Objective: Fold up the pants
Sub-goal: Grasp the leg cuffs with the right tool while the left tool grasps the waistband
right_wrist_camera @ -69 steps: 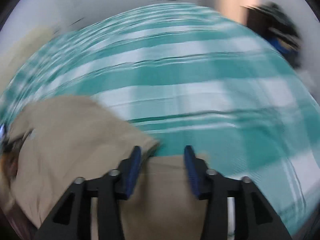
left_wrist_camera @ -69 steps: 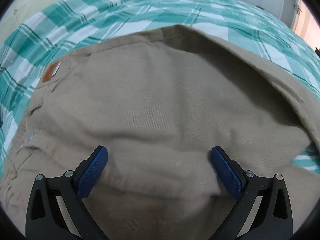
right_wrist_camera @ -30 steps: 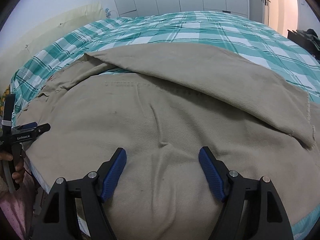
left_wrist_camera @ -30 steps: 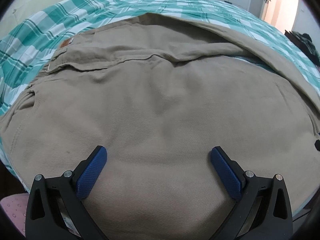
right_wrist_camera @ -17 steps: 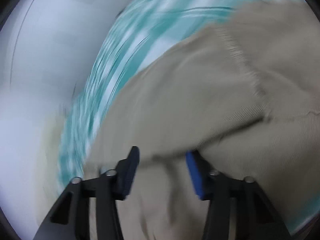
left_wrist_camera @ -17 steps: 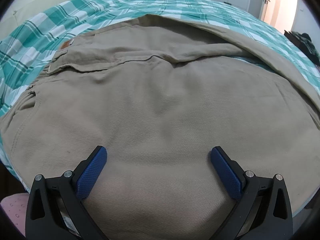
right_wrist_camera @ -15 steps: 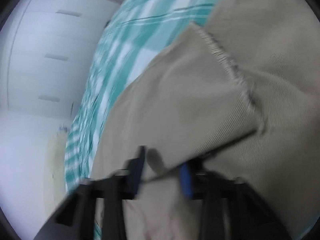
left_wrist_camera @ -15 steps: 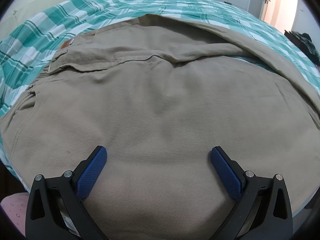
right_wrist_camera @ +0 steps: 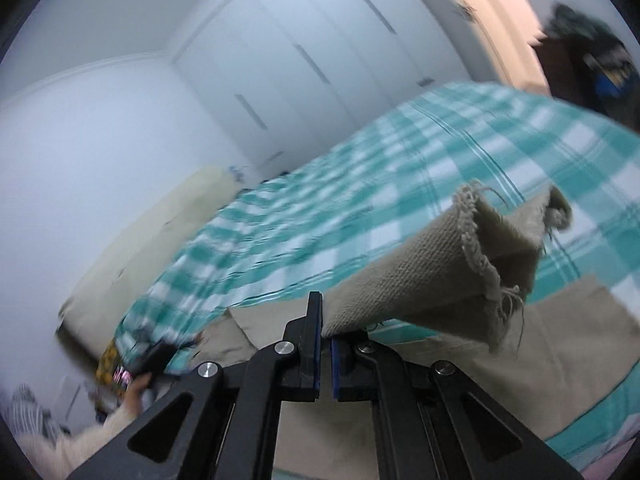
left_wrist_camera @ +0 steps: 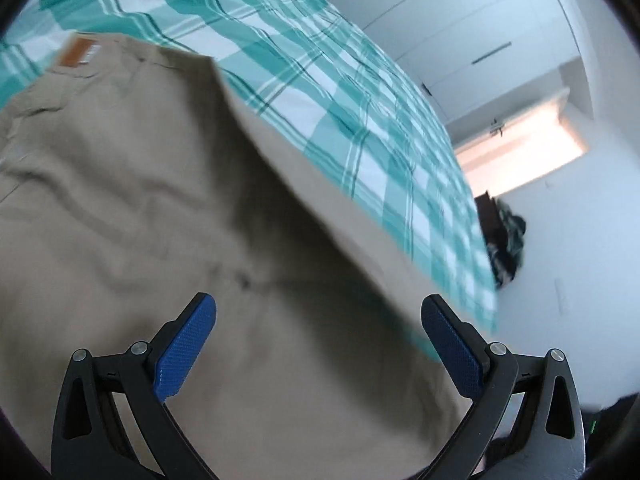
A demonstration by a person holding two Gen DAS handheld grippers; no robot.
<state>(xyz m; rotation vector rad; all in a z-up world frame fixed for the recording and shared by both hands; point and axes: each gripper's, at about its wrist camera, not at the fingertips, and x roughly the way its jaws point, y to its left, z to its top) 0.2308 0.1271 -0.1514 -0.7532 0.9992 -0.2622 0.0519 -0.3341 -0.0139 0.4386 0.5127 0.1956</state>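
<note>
- So far I have the khaki cotton pants (left_wrist_camera: 168, 216) spread across the bed with the teal-and-white checked cover (left_wrist_camera: 360, 112), seat and orange waistband patch (left_wrist_camera: 78, 51) toward the far side in the left wrist view.
- My right gripper (right_wrist_camera: 325, 344) is clamped tight on the frayed hem of one pant leg (right_wrist_camera: 460, 264), which is raised off the bed and curls into an open tube above the cover.
- My left gripper (left_wrist_camera: 316, 340) hangs above the pants with its blue pads (left_wrist_camera: 184, 348) wide apart and nothing between them.
- I judge the fold is only starting: one leg end is lifted, not yet laid over.
- Left to do, as I see it: carry the hem across, lay it flat, then fold again to a compact stack.
- Motion blur hides the finer creases.
</note>
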